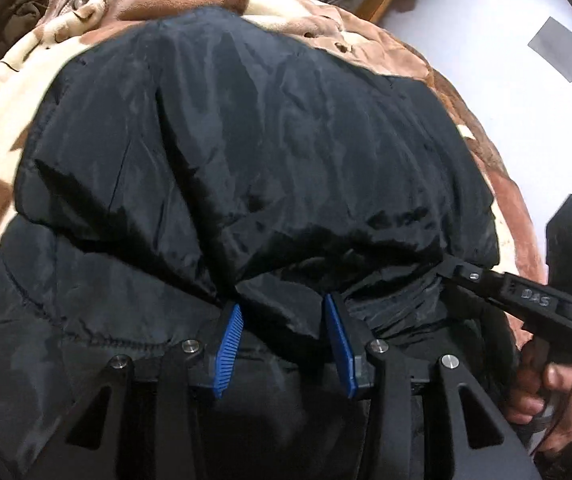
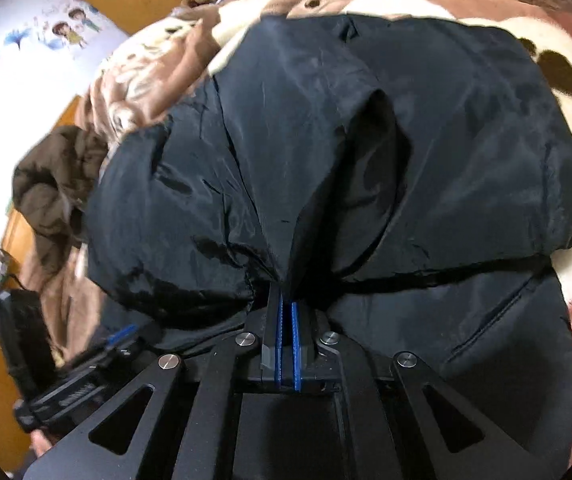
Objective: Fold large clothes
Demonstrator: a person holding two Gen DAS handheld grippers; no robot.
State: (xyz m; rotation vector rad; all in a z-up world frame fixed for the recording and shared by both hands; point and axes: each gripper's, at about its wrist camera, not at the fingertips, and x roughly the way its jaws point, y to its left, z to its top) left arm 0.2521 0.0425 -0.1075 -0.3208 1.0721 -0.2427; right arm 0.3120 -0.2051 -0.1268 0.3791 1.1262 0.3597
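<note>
Black padded jacket (image 1: 246,152) lies spread on a brown-and-cream blanket (image 1: 26,92) over the bed, taking up most of both wrist views. Upper layer is folded back over the lower part, w/ a bulging fold edge running across just ahead of both grippers.

Left gripper (image 1: 284,344): jaws apart, blue pads (image 1: 228,350) either side of a hump of jacket fabric at the fold edge; pads don't look pressed onto it. Right gripper (image 2: 287,344): jaws closed, pads nearly touching, pinching a thin ridge of jacket fabric that pulls up into a tight crease running away from the tips.

In the left view the right gripper's body shows at far right, its fingers reaching into the jacket fold, a hand (image 1: 558,400) around its handle. In the right view the left gripper appears blurred at lower left.

Brown garment (image 2: 58,184) is heaped at the bed's left edge. White wall w/ cartoon stickers (image 2: 62,34) beyond.
</note>
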